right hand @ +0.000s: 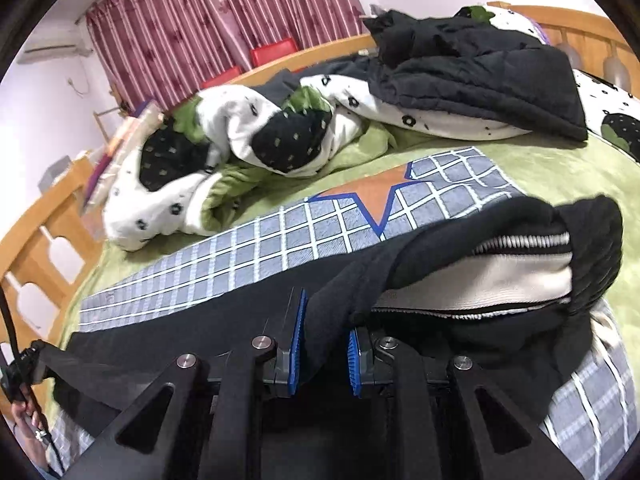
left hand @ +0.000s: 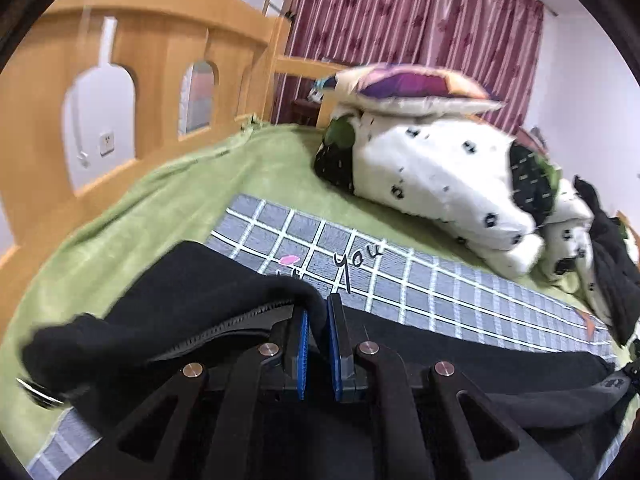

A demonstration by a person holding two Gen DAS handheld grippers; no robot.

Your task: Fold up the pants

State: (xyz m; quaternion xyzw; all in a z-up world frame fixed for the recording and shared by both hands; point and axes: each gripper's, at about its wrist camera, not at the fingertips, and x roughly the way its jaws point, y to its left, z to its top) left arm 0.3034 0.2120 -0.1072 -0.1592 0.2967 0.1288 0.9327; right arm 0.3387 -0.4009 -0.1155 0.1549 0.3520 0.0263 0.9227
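The black pants [left hand: 192, 292] lie stretched across the grey checked sheet [left hand: 400, 280] on the bed [left hand: 160, 200], their long axis running side to side along the bottom of both views. Each end is pinched by one tool.

In the left wrist view the left hand-held gripper [left hand: 319, 316] is closed narrowly on a ridge of the black cloth, which rises between the blue pads [left hand: 303, 344] at lower centre and spills away to the lower left of the frame, where it ends in a dark bunched lump (probably a leg end, though blur makes this uncertain).

In the right wrist view the right hand-held gripper [right hand: 326, 320] clamps a fold of the same fabric at lower centre, and the waistband [right hand: 500, 268], with its pale lining and striped elastic turned outward, hangs open toward the right of the frame. From there the garment runs off to the lower left of that frame, toward the other tool.

So the pants span the gap between the two grippers, neither arm nearer than the other. Judging from this, the coming move is to carry one end along that long axis over the other, keeping the cloth taut and the edges aligned.

The rumpled quilt [right hand: 240, 136] and dark jacket [right hand: 480, 72] sit well apart, in the upper part of the frame.
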